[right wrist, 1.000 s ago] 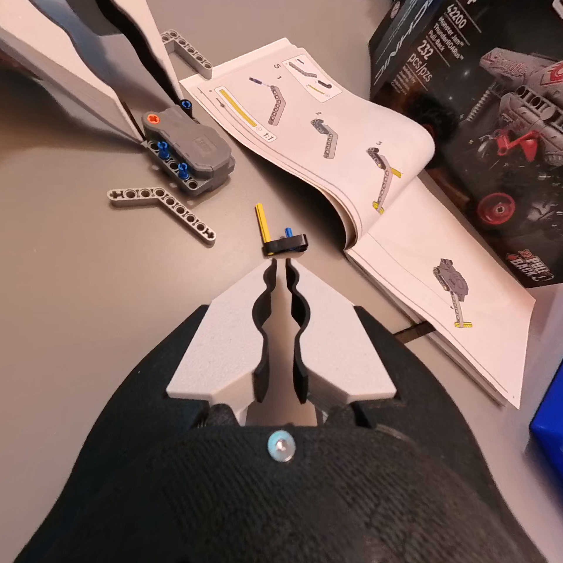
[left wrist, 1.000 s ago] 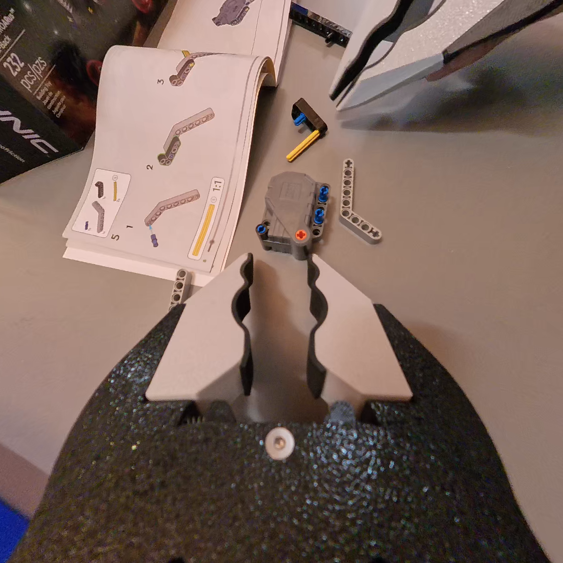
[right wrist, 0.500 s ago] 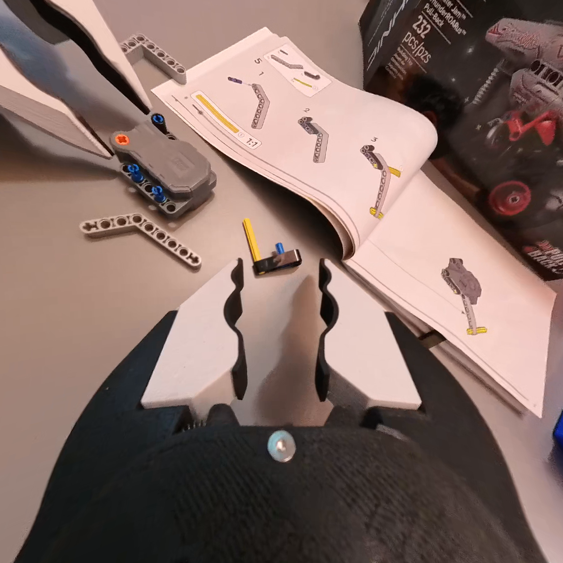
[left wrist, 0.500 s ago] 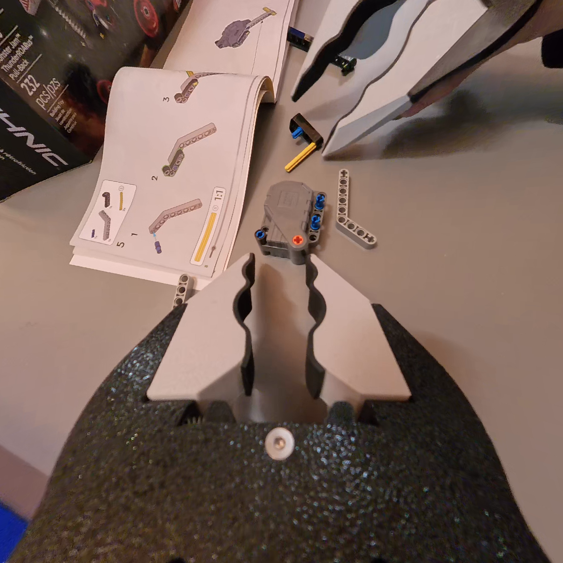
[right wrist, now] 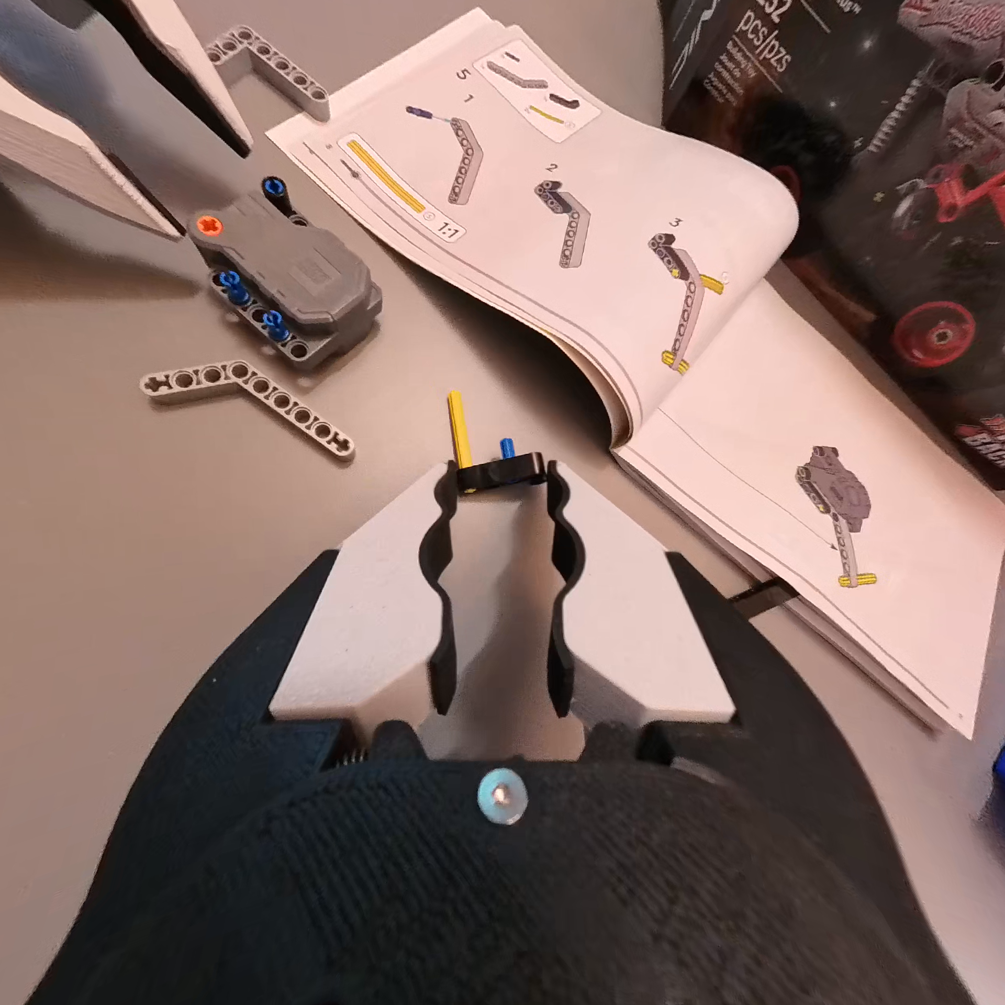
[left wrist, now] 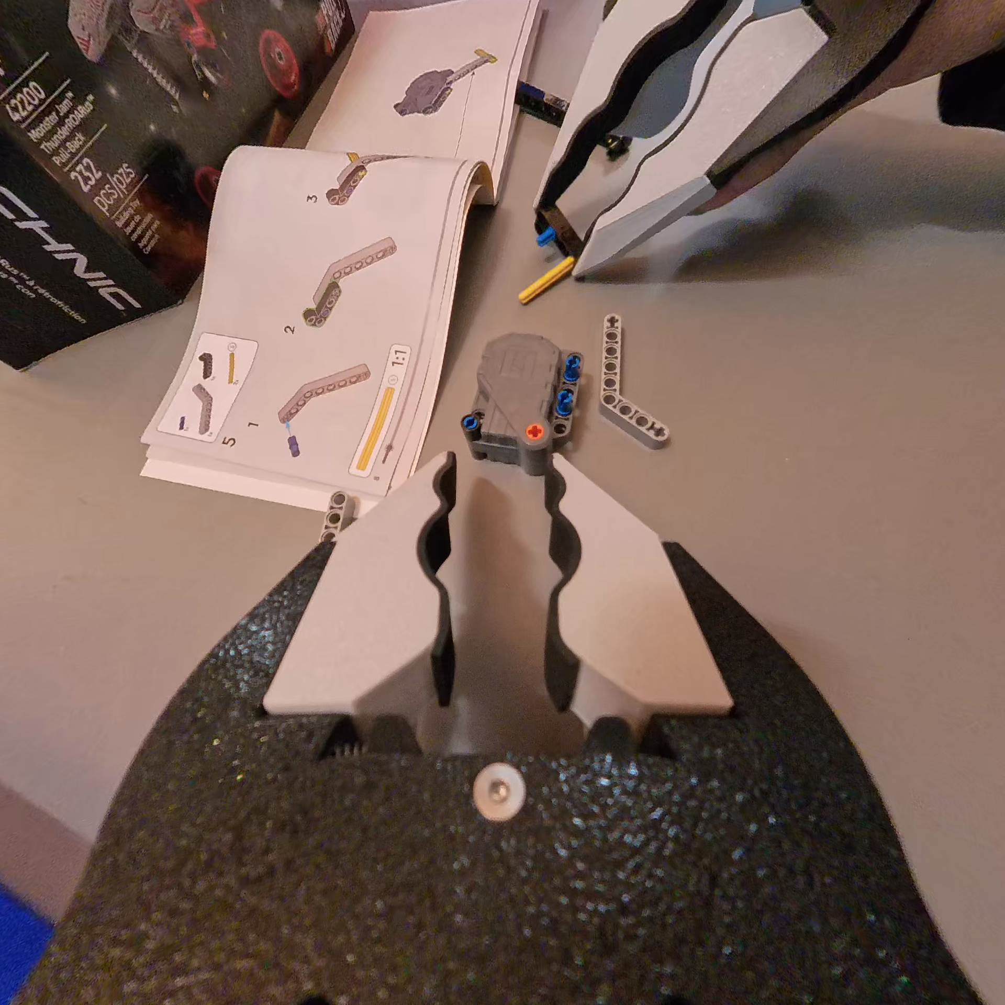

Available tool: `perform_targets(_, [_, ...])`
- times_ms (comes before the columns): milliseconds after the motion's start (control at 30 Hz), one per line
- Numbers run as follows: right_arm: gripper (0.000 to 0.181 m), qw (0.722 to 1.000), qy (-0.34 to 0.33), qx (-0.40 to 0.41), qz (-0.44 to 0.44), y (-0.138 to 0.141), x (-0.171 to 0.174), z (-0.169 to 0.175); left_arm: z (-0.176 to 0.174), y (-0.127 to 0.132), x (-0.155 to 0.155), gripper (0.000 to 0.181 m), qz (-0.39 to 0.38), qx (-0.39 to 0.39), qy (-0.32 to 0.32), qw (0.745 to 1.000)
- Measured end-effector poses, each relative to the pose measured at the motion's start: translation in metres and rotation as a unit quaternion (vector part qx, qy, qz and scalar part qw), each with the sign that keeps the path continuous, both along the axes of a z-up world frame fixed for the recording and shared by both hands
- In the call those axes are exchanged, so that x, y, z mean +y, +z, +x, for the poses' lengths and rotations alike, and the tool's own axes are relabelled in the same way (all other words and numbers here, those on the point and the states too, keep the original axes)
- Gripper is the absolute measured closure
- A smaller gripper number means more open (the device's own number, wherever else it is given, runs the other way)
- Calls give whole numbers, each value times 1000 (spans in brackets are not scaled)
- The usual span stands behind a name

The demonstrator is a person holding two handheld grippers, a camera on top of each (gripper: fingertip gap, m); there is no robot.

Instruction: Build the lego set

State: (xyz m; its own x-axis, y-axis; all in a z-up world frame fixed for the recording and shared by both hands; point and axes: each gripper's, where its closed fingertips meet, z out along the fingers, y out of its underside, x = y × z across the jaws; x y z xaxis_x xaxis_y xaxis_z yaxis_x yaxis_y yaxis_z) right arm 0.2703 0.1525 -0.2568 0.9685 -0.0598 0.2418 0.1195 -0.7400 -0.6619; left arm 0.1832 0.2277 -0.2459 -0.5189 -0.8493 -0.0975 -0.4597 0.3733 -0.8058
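Right wrist view is showing the right gripper point(right wrist: 497, 470) with its fingertips standing at either end of a small black connector point(right wrist: 500, 472), which is carrying a yellow axle point(right wrist: 459, 429) and a blue pin point(right wrist: 507, 447); whether the fingers are actually pressing on it I cannot tell. Only this view is revealing a second grey angled beam point(right wrist: 269, 68) lying at the far edge of the open instruction booklet point(right wrist: 571, 179). Left wrist view is showing the left gripper point(left wrist: 499, 467) hovering spread apart and empty, its tips just short of the dark grey motor block point(left wrist: 519, 397), with nothing between them. From there the connector is mostly hidden behind the right gripper's fingers, and only the axle's end is sticking out. A grey angled beam point(left wrist: 620, 380) is lying just beside the motor block on the grey table point(left wrist: 816, 489). The set's box point(left wrist: 109, 163) is standing beyond the booklet.
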Motion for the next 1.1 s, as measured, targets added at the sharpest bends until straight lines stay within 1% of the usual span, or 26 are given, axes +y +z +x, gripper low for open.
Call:
perform_targets(33, [150,1000,1,0,7,2,0,-1,0,0,0,152,0,-1,0,1000])
perform_targets(100, [151,1000,-2,4,29,7,2,-3,0,1,-1,153,3,-6,-1,1000])
perform_targets(200, [151,998,7,35,42,9,2,-13,1,3,-1,153,7,-14,-2,1000])
perform_targets(367, [151,999,4,35,27,3,-3,-11,1,4,0,153,6,-16,0,1000])
perform_targets(633, [151,999,14,40,28,-3,2,-11,2,3,5,153,13,-18,10,1000])
perform_targets(933, [150,998,29,47,32,-3,5,-12,3,1,6,154,14,-15,11,1000])
perform_targets(1100, [150,998,32,35,37,-3,9,-12,3,3,8,154,13,-21,16,1000])
